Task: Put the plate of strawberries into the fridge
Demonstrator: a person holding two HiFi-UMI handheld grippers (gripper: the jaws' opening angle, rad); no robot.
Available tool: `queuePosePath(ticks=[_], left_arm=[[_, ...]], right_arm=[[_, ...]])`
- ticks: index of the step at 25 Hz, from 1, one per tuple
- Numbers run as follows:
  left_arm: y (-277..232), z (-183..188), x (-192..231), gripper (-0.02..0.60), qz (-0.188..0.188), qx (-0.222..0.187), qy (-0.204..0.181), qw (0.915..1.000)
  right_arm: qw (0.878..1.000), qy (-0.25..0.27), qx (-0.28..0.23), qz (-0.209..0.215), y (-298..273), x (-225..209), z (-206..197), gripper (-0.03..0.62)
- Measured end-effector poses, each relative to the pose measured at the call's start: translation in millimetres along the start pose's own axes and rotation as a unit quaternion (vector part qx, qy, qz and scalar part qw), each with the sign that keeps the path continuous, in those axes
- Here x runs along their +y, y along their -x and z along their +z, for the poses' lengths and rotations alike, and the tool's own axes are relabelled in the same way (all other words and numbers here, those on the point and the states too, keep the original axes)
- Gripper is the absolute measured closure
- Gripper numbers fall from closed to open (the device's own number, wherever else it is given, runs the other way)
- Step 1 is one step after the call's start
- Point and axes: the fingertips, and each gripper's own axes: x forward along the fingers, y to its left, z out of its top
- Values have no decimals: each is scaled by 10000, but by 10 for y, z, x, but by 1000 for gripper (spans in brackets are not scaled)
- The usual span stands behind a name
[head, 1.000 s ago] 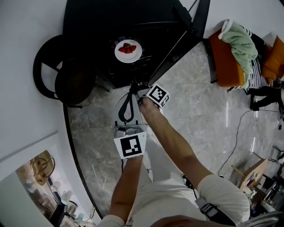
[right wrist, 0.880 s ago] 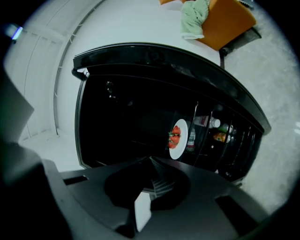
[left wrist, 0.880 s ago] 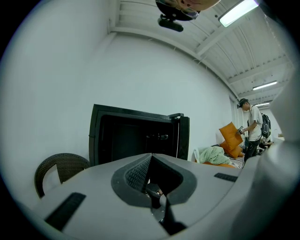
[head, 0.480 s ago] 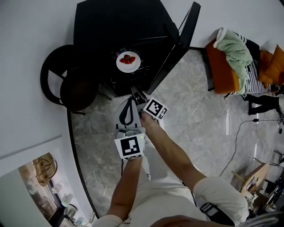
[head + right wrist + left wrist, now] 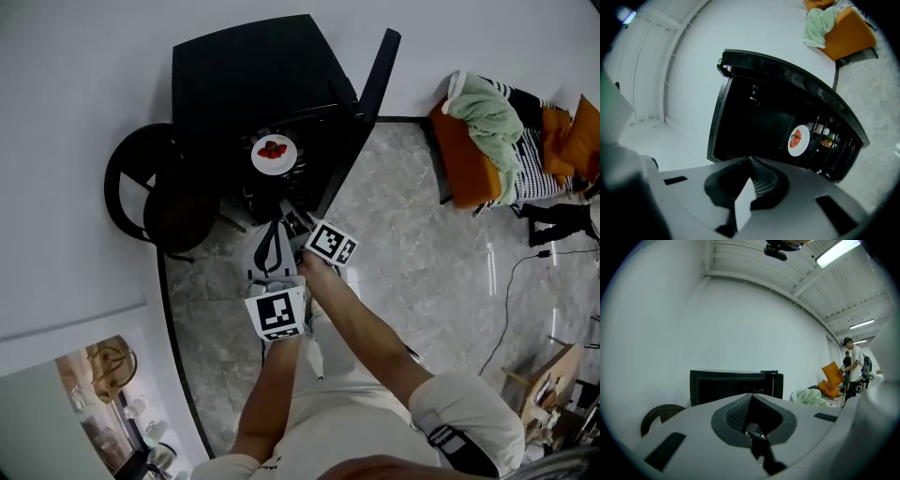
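A white plate of strawberries (image 5: 275,154) (image 5: 798,139) rests on a shelf inside the open black fridge (image 5: 251,70) (image 5: 736,384). The fridge door (image 5: 362,98) stands swung out to the right. Both grippers hover side by side over the floor just in front of the fridge, apart from the plate. My left gripper (image 5: 275,221) (image 5: 751,395) is shut with nothing in it. Beside it, my right gripper (image 5: 294,216) (image 5: 751,160) is also shut and empty, pointing at the fridge interior.
A black round chair (image 5: 155,192) stands left of the fridge. At the right, an orange couch (image 5: 473,141) carries a green blanket (image 5: 487,108). Cables (image 5: 511,272) run over the marble floor. A person (image 5: 854,369) stands far right in the left gripper view.
The head view has pulled back, so the fridge looks smaller and sits lower in the frame. Both grippers stay shut and close together. The plate has not moved.
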Motion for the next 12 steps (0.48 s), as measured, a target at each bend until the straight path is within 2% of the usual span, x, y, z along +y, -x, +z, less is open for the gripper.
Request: queuePosePath(ticks=[8,12], left_arm=[[191,166,-25,580,-92,96,-71,9999],[276,271,-38,581,-125,118,-63,9998]], right_arm=[[9957,913,171,55,213,494,39,583],[9891,1405,418,144,344,705,-43,583]])
